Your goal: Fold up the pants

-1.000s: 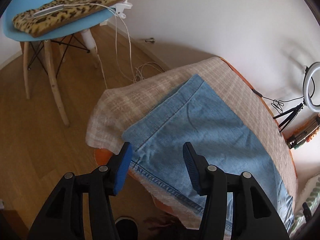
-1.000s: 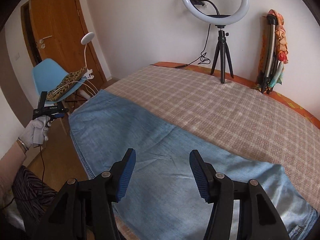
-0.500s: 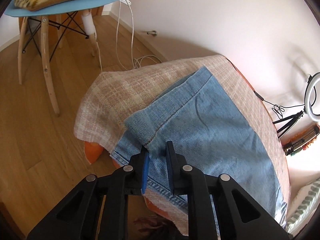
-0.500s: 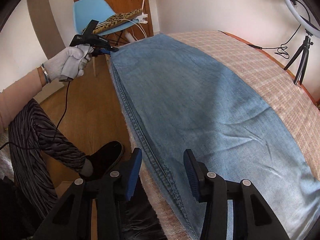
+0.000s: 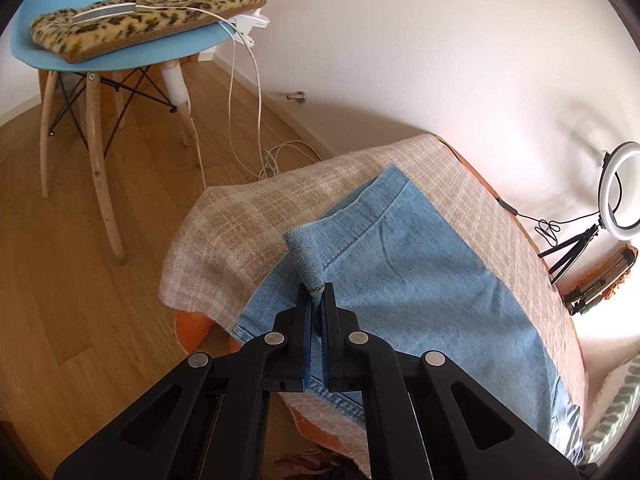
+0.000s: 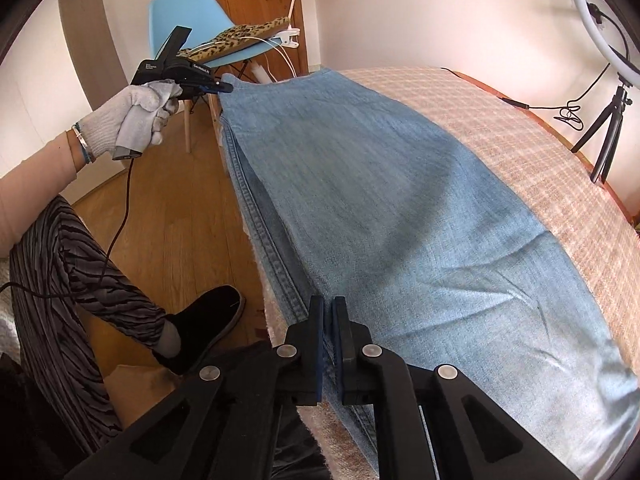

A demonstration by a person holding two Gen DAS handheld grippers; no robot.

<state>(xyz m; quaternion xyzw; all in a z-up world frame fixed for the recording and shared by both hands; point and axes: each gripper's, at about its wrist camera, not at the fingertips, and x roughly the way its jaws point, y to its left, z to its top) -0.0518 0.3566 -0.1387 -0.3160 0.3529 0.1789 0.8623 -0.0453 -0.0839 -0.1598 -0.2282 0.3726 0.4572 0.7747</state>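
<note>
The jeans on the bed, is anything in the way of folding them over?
Nothing visible. Both the left gripper and right gripper already pinch the jeans along the near edge, and the denim and the checked blanket beyond carry nothing.

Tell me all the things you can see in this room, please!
jeans: one, light blue, flat on the checked cover
checked cover: one, beige, over the orange bed
chair: one, light blue seat, wooden legs, on the floor
leopard cushion: one, tan and black, on the chair
ring light: one, white, on a black tripod by the wall
left gripper: black, blue pads, pinching the jeans hem corner
right gripper: black, pinching the jeans' near edge
gloved hand: white, holding the left gripper
</note>
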